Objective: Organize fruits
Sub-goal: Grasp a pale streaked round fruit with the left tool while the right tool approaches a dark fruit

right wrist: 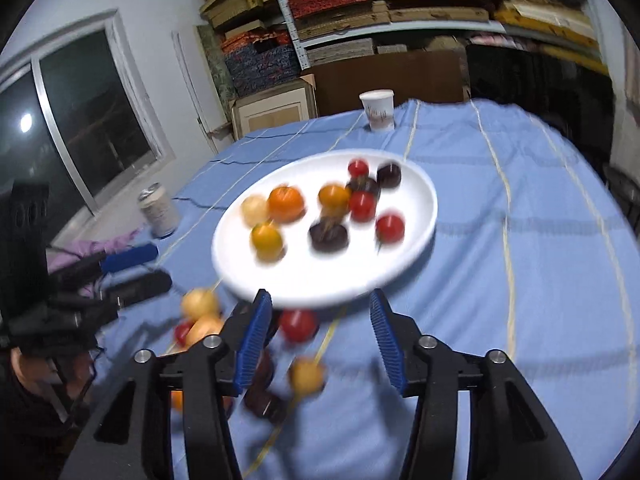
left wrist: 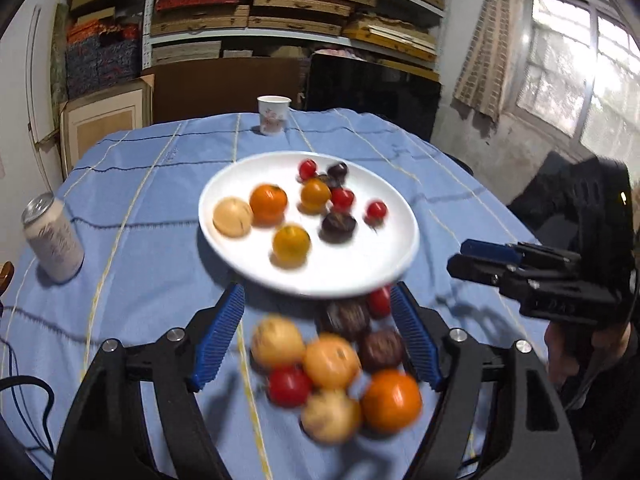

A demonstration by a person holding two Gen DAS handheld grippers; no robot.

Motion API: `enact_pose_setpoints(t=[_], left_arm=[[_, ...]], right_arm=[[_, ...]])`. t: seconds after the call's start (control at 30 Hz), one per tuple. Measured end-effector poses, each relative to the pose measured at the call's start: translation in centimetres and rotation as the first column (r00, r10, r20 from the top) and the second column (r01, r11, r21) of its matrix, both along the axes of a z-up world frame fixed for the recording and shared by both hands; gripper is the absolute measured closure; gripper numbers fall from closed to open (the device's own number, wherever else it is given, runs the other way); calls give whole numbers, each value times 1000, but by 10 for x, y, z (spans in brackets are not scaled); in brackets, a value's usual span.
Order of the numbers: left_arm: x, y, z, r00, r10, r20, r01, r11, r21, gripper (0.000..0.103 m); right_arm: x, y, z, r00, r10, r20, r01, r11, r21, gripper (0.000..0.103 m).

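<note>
A white plate (left wrist: 360, 272) on the blue cloth carries several fruits: oranges, red tomatoes, dark purple ones and a pale one. In front of it a loose cluster lies on the cloth, including an orange (left wrist: 391, 400), a red tomato (left wrist: 289, 385) and a pale fruit (left wrist: 277, 342). My left gripper (left wrist: 318, 292) is open, its blue pads on either side of this cluster without pressing it. My right gripper (right wrist: 319, 298) is open near the plate's (right wrist: 320, 280) front rim, over a red tomato (right wrist: 298, 325) and a pale fruit (right wrist: 307, 376). Each gripper shows in the other's view: the right gripper (left wrist: 460, 257) and the left gripper (right wrist: 160, 266).
A drink can (left wrist: 54, 238) stands at the left of the round table, and a paper cup (left wrist: 273, 115) at its far edge. Packed shelves and boards rise behind. A dark cable (left wrist: 24, 384) lies at the near left. A person's hand (left wrist: 568, 356) holds the right gripper.
</note>
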State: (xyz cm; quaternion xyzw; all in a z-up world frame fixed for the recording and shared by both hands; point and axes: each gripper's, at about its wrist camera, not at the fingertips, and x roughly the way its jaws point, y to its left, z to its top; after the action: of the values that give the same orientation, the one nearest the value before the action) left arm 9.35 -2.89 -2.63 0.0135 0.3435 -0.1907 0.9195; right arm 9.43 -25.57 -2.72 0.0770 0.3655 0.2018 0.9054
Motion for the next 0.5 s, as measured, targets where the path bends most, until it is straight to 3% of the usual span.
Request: enact_pose_setpoints(t=[0.1,0.23,0.33,0.5], left_arm=[[-35,-7,-14,1000,-23,9,23,999,39,30],[-66,-17,-35,999,-21,40,16,992,124,30],[-71,-8,-42,999,34,38,-38,992,116,30],[-64,11,-50,991,131,-19,-128,988,89,30]], right_arm=[[-30,-2,-14,1000,-25,-1,25,999,43,49],[-50,6,-28,999,-45,4,45,999,14,49],[-58,12,-31,999,-30,28,31,999,-28,49],[-55,1,-35,998,-67,-8,67,998,9,49]])
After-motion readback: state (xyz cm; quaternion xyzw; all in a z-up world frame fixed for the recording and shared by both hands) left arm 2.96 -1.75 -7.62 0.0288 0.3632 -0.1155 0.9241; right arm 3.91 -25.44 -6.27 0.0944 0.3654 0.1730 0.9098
